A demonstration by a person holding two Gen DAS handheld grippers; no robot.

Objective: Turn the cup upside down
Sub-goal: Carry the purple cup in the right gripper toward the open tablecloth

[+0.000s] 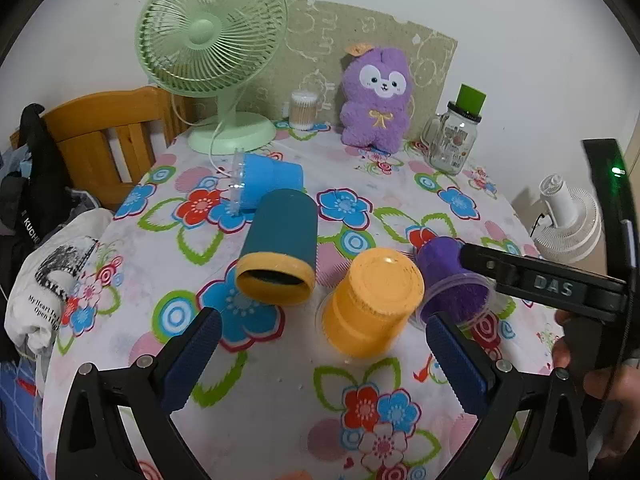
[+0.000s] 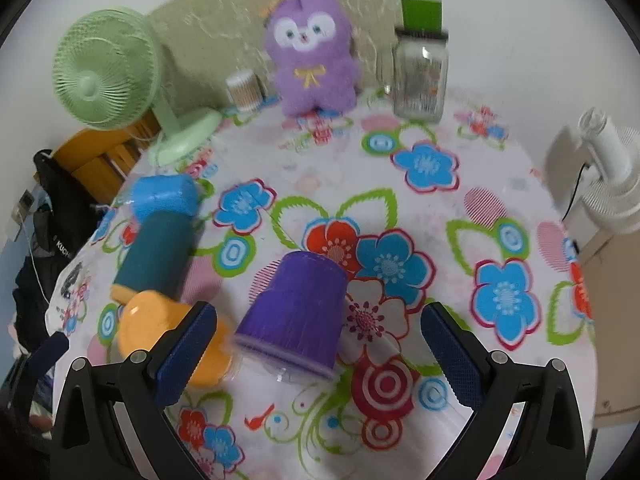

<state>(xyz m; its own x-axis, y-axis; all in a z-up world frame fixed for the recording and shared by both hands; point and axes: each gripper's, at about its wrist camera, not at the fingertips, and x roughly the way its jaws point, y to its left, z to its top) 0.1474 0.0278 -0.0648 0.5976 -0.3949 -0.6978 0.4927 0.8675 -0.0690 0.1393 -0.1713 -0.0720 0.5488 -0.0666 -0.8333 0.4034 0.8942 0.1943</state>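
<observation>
Several cups sit on the flowered tablecloth (image 1: 280, 408). An orange cup (image 1: 372, 300) stands upside down on its rim, just ahead of my open, empty left gripper (image 1: 320, 344). A teal cup with an orange rim (image 1: 280, 246) lies on its side, mouth toward me. A light blue cup (image 1: 266, 180) lies on its side behind it. A purple cup (image 1: 452, 280) lies on its side to the right; in the right wrist view the purple cup (image 2: 296, 312) lies between the fingers of my open right gripper (image 2: 318, 340), apart from both pads. The right gripper's finger (image 1: 532, 280) reaches over it.
At the table's back stand a green desk fan (image 1: 212, 52), a cotton-swab jar (image 1: 304, 110), a purple plush toy (image 1: 378, 98) and a glass jar with a green lid (image 1: 456, 136). A wooden chair (image 1: 108, 132) is at left. A white fan (image 1: 568, 220) is at right.
</observation>
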